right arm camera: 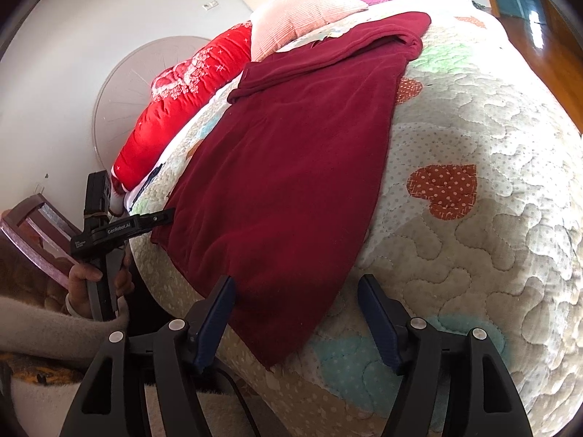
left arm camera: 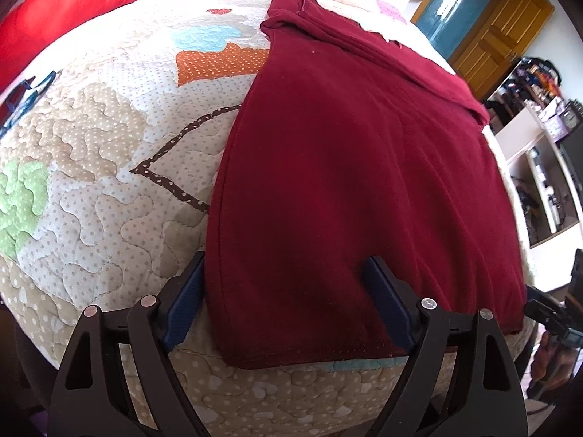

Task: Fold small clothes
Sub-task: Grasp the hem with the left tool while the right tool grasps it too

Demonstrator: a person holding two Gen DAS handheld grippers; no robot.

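A dark red garment [left arm camera: 346,167] lies spread flat on the quilted bedspread [left arm camera: 94,189], its far end folded over into a band. My left gripper [left arm camera: 284,258] stands open over the near left corner: one blue pad sits beside the cloth's left edge, the other rests over the cloth. My right gripper [right arm camera: 297,278] is open too, straddling the near right corner of the garment [right arm camera: 291,167] at the bed's edge. In the right wrist view, the left gripper [right arm camera: 160,218] shows from the side, held by a hand [right arm camera: 83,280] in a grey sleeve.
A red duvet [right arm camera: 182,109] and a pink pillow [right arm camera: 298,18] lie at the head of the bed. A wooden door [left arm camera: 488,36] and cluttered shelves [left arm camera: 539,167] stand beyond the bed. A chair back [right arm camera: 36,240] stands by the near side.
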